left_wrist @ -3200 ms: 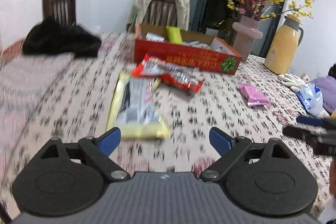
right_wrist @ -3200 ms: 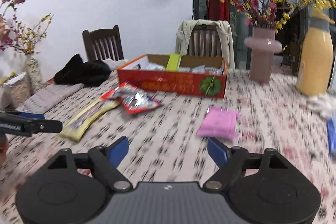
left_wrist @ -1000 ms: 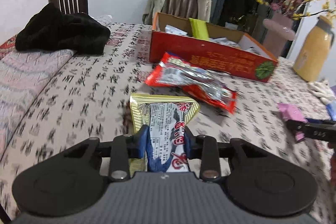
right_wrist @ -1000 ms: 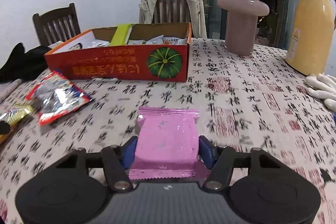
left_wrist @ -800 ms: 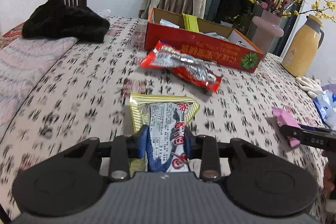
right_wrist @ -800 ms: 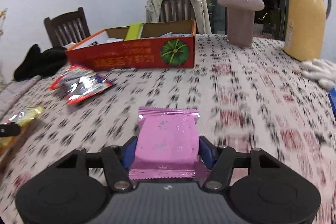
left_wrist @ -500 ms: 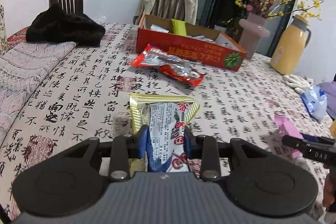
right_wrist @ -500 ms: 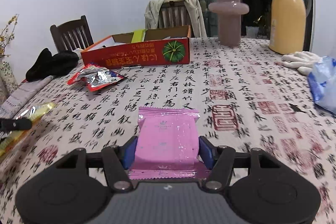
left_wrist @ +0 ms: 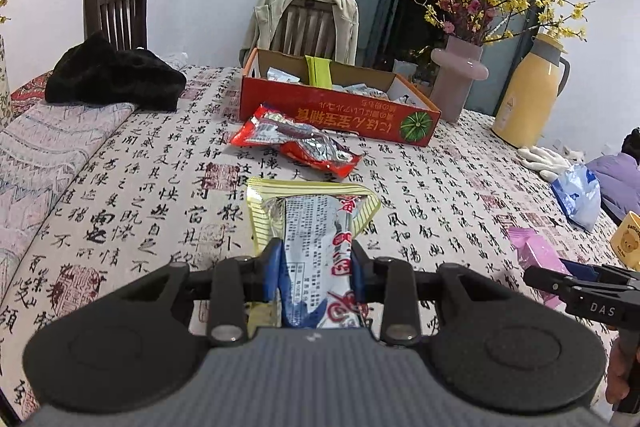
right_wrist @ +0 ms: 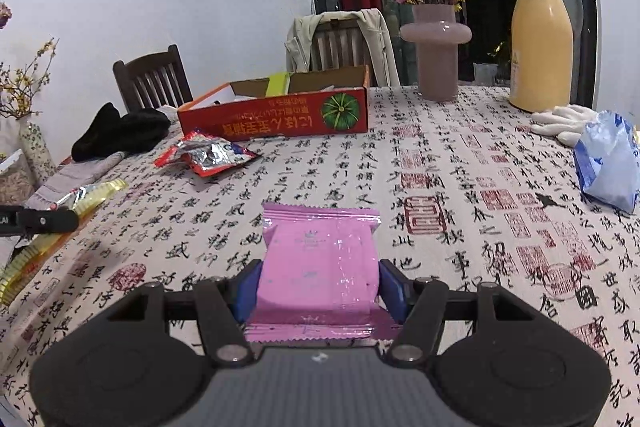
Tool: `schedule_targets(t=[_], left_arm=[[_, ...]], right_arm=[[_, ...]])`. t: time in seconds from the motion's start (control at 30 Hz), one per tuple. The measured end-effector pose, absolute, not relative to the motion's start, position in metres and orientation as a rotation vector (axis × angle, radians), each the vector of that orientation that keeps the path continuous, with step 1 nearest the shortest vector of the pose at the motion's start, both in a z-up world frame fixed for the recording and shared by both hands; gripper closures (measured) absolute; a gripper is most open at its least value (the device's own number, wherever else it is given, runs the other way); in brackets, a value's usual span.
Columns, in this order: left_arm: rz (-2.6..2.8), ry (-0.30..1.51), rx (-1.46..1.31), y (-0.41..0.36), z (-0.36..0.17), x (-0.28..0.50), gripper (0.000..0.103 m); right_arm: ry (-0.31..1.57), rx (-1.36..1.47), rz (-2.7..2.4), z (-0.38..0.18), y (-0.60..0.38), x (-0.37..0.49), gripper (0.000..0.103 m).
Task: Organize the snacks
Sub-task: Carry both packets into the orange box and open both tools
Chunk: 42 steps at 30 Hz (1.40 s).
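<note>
Left gripper (left_wrist: 316, 267): you have it clenched on the yellow packet (left_wrist: 312, 223), low in the centre of the left view, held off the table (left_wrist: 120, 179).
Right gripper (right_wrist: 318, 285): you have it clenched on the pink packet (right_wrist: 320, 255), low centre of the right view, also lifted.
Box (left_wrist: 340, 111): it sits upper centre, well apart from both grippers, with several snacks already inside.
Done: you have two packets in hand.
Left: neither packet is in the box yet; the red packet (left_wrist: 296, 145) lies just in front of it, and the blue bag (right_wrist: 608, 163) rests at the right edge.
</note>
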<state>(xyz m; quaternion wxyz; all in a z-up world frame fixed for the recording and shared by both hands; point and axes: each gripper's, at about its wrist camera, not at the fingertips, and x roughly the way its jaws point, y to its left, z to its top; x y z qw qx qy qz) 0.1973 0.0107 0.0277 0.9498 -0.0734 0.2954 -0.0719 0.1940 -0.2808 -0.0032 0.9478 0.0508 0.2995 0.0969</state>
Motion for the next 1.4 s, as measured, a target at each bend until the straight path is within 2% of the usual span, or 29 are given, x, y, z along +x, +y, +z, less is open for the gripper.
schedule_targets(t=[0.43,0.8,0.97,1.27,1.3,1.4], left_arm=[[-0.203,0.520,-0.130,0.015,0.068,0.266,0.068],[-0.189,0.509,-0.109,0.021,0.099,0.420,0.068],[-0.156,0.536,-0.104,0.020,0.094,0.492,0.068],[-0.121,0.595,-0.123,0.019,0.066,0.592,0.067],[-0.121,0.601,-0.120,0.017,0.060,0.600,0.066],[-0.094,0.585,-0.091,0.013,0.044,0.618,0.039]], right_arm=[[0.536,0.088,0.238,0.048,-0.290,0.246,0.042],[0.499,0.057,0.271,0.085,-0.287,0.374,0.042],[0.519,0.064,0.265,0.079,-0.280,0.446,0.042],[0.584,0.025,0.205,0.035,-0.257,0.550,0.042],[0.586,0.011,0.199,0.030,-0.254,0.556,0.042],[0.581,-0.043,0.177,0.016,-0.246,0.568,0.041]])
